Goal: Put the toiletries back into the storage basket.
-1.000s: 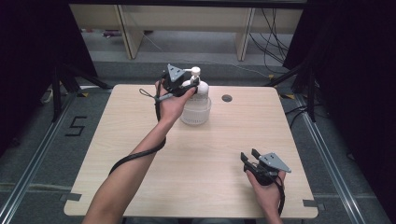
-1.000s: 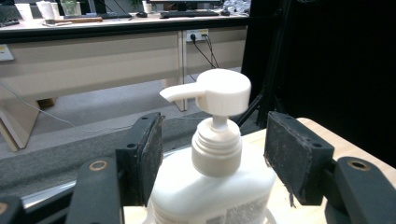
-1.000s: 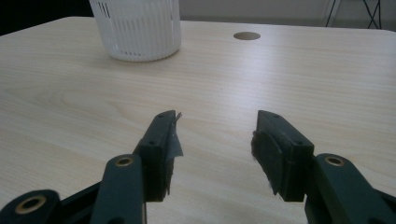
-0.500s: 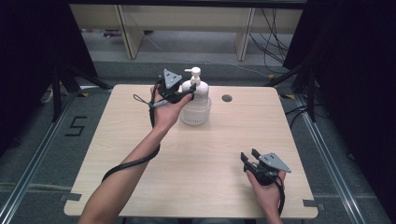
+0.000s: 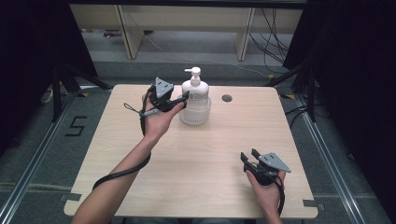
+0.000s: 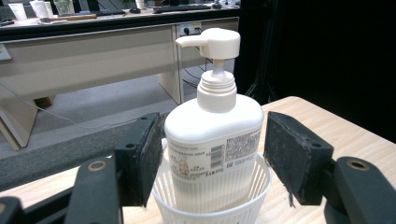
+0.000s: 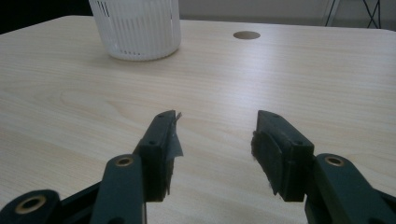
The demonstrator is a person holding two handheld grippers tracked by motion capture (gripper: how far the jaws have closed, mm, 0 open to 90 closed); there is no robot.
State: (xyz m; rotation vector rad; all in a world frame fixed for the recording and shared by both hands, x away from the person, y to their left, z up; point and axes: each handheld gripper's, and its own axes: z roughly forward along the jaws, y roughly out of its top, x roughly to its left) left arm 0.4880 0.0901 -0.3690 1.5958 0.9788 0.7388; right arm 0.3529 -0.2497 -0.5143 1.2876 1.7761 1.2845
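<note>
at the far middle of the table [image 5: 140, 154], a little left of centre, the left gripper [image 5: 180, 100] is held beside the pump bottle [image 5: 196, 91], its jaws spread apart with a pad on either side of the bottle's body and daylight visible between pad and plastic in the left gripper view. the bottle [image 6: 215, 135] stands upright inside a white ribbed basket [image 6: 210, 205] on the wood. the risk, as i judge it, is the basket: the jaw tips sit close above its rim, so closing low could pinch basket and bottle together and drag both, or a lopsided squeeze could tip the tall bottle, whose smooth rounded shoulders might slip from the pads. just right of the bottle there is a small round hole [image 5: 227, 98] in the tabletop, out of the way. at the near right corner the right gripper [image 5: 252, 158] rests low over bare wood, jaws apart and holding nothing, well clear of the work.
</note>
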